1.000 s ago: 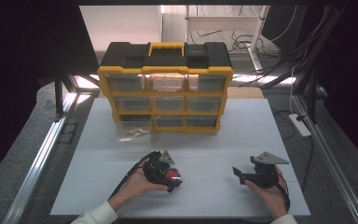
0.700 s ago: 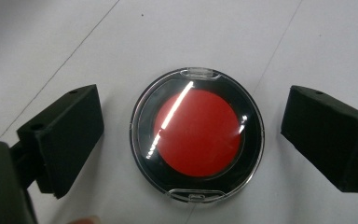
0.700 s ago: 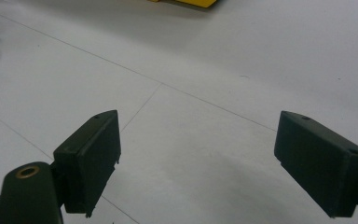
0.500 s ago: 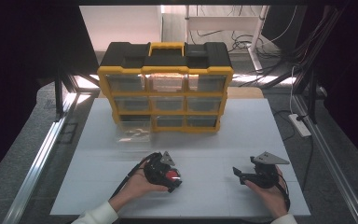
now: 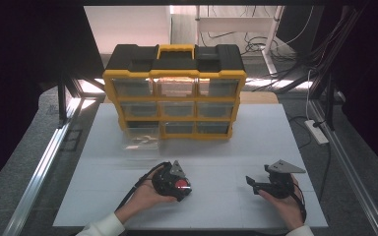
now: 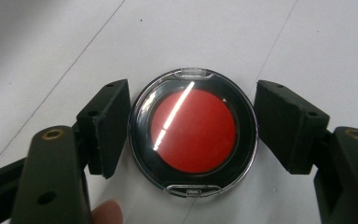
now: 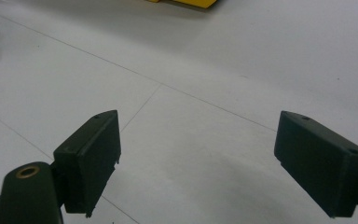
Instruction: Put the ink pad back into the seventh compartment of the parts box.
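A round clear case with a red disc inside (image 6: 193, 130) lies on the white table (image 5: 256, 142). My left gripper (image 6: 193, 126) has just been closing on it, and both black pads (image 6: 109, 126) now press against its rim from either side. From above, the left gripper (image 5: 179, 186) sits in a hand at the front middle, with the red case (image 5: 182, 185) showing between its jaws. My right gripper (image 5: 252, 183) rests in the other hand at the front right. Its jaws stand wide apart over bare table (image 7: 198, 154), with nothing between them.
A yellow and black drawer cabinet (image 5: 174, 98) stands at the back of the table. A clear drawer (image 5: 140, 137) lies pulled out at its lower left. A white power strip (image 5: 317, 132) lies off the table's right edge.
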A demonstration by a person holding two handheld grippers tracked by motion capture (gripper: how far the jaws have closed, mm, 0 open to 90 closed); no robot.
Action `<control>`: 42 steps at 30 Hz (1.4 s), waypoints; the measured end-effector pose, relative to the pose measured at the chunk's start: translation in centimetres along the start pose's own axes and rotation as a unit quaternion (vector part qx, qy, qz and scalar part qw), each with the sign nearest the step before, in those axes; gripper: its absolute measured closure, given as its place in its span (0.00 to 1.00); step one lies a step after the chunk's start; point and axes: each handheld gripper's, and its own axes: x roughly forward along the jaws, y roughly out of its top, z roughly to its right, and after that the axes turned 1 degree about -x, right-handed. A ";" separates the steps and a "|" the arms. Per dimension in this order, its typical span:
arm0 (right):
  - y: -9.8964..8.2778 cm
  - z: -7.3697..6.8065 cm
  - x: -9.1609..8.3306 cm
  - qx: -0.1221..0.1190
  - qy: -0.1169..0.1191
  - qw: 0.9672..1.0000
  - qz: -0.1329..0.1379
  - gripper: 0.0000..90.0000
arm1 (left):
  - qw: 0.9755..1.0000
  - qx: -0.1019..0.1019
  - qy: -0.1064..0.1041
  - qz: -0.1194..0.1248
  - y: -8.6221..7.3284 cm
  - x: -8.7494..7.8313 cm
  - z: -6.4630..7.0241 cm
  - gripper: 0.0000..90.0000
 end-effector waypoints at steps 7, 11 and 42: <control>0.0 0.0 0.0 0.001 0.000 1.000 0.000 0.16 | 1.000 -0.001 0.005 0.004 0.0 -0.2 -0.1 0.33; 0.0 0.0 0.0 0.001 -0.002 1.000 -0.001 0.16 | 1.000 -0.002 0.009 0.016 0.0 -0.7 -0.3 0.33; 0.0 0.1 -0.1 0.003 -0.001 1.000 0.000 0.16 | 0.993 -0.045 0.014 0.105 0.3 -5.5 -1.7 0.33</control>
